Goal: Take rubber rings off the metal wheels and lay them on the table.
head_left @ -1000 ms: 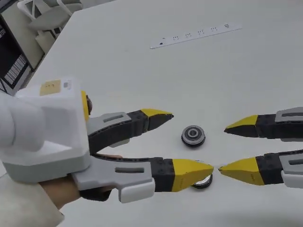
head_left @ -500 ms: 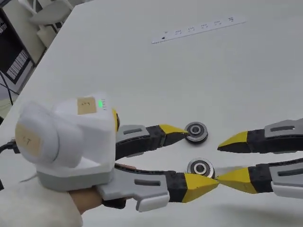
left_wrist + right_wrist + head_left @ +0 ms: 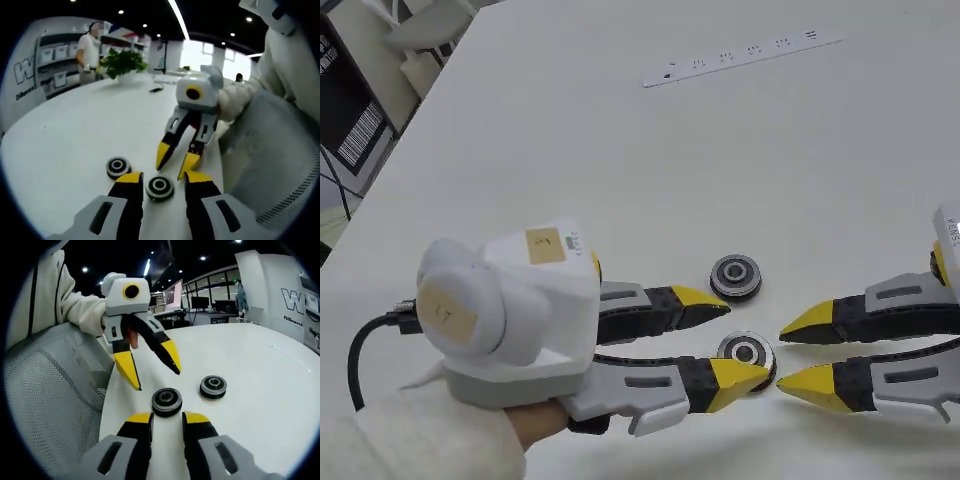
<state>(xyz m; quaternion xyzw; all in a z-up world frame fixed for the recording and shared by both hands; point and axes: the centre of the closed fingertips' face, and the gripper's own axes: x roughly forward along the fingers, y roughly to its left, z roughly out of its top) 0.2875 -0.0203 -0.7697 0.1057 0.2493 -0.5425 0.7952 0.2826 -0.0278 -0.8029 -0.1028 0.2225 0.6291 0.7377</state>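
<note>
A broad white table (image 3: 620,150) carries a white power strip (image 3: 740,58) near its far edge. A white chair (image 3: 420,25) stands past the table's far left corner. A potted plant (image 3: 122,62) stands on the table's far end, with shelves of bins (image 3: 55,70) on the wall beyond. A grey mesh chair (image 3: 55,390) sits at the table's near side. Above the table, a light strip (image 3: 177,17) and spotlights (image 3: 120,11) shine.

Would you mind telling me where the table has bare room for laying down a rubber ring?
The wide bare stretch between the far wheel and the power strip is free, as is the table left of that wheel in the head view. It is crowded around the near wheel, where the left gripper and right gripper face each other.
</note>
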